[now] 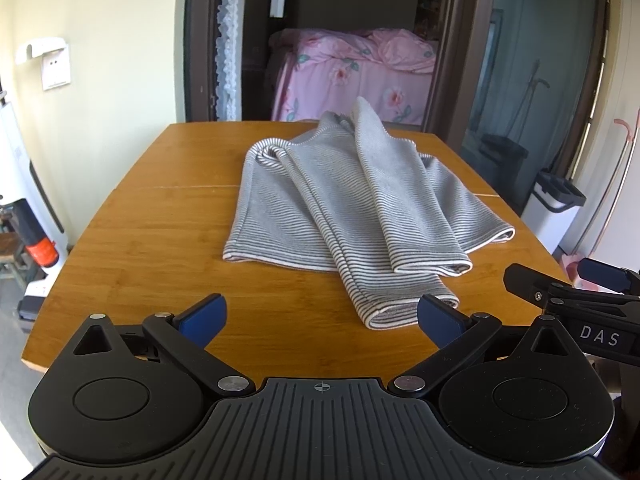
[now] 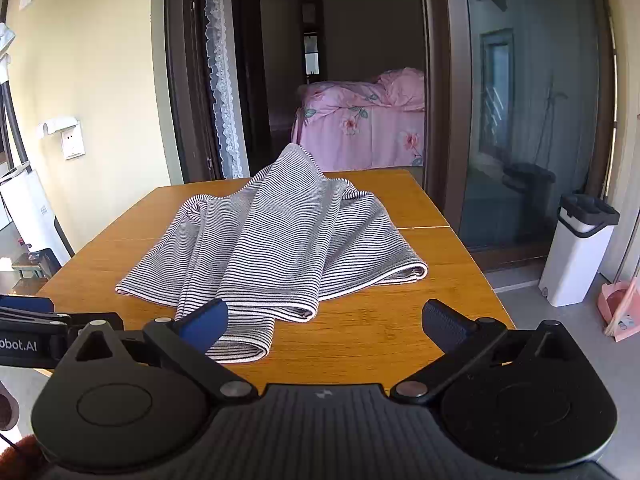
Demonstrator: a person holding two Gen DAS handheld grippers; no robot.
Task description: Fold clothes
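A grey and white striped garment [image 1: 344, 208] lies loosely bunched on the wooden table [image 1: 160, 232], with long folds running toward me. It also shows in the right wrist view [image 2: 276, 248]. My left gripper [image 1: 322, 322] is open and empty, just above the table's near edge, with the garment's nearest fold by its right fingertip. My right gripper [image 2: 324, 326] is open and empty, near the table's front right, with the same fold by its left fingertip. The right gripper shows at the right edge of the left wrist view [image 1: 568, 286].
The table [image 2: 380, 320] has a seam across its middle. A white bin with a black lid [image 2: 580, 252] stands on the floor to the right, next to glass doors. A doorway behind the table shows a pink bed [image 1: 352, 76]. White appliances stand at the left.
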